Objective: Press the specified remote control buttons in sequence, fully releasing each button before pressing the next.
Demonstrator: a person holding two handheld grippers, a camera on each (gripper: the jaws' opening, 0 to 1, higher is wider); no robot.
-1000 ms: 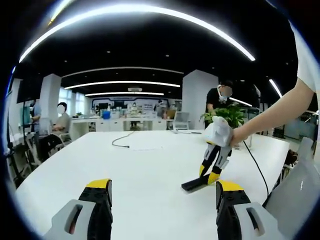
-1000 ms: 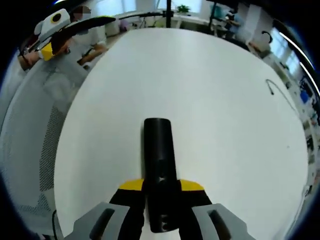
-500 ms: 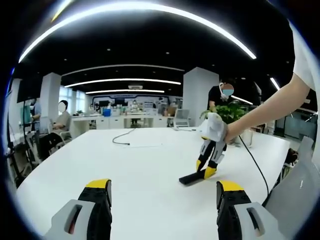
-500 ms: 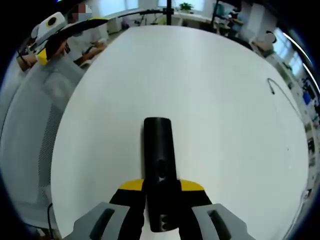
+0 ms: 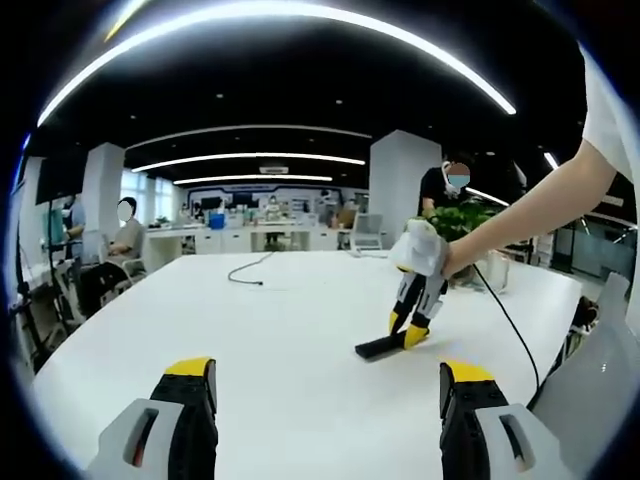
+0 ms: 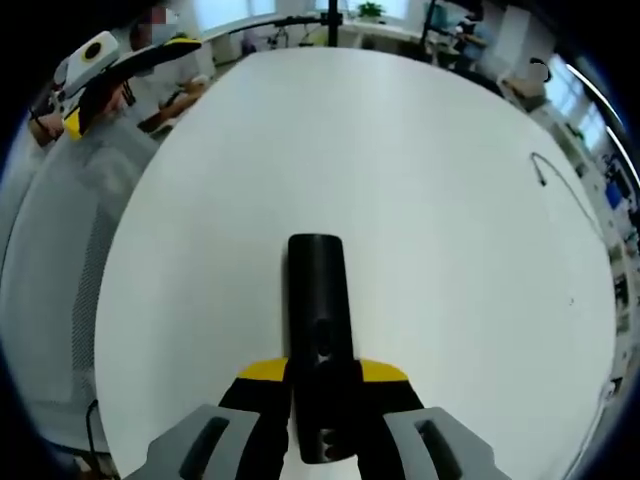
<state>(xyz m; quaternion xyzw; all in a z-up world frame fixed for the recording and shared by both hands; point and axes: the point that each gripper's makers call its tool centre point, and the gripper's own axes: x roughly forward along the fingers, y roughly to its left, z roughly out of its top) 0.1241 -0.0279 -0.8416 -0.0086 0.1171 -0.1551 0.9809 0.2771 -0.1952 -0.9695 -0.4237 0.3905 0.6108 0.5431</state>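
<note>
While the right gripper (image 6: 322, 385) clamps the remote control (image 6: 319, 330) by its near end, the left gripper (image 5: 327, 395) hangs with its jaws apart on nothing.

Landmark is the white table (image 5: 250, 330): the remote lies on it toward its right side in the left gripper view, near end lifted slightly in the right gripper (image 5: 410, 325). Its long axis runs straight ahead from the right jaws, buttons facing up between and beyond them. By my judgement the left gripper, well apart from the remote and off to its side, must come across to press; the right is the nearer but occupied.
</note>
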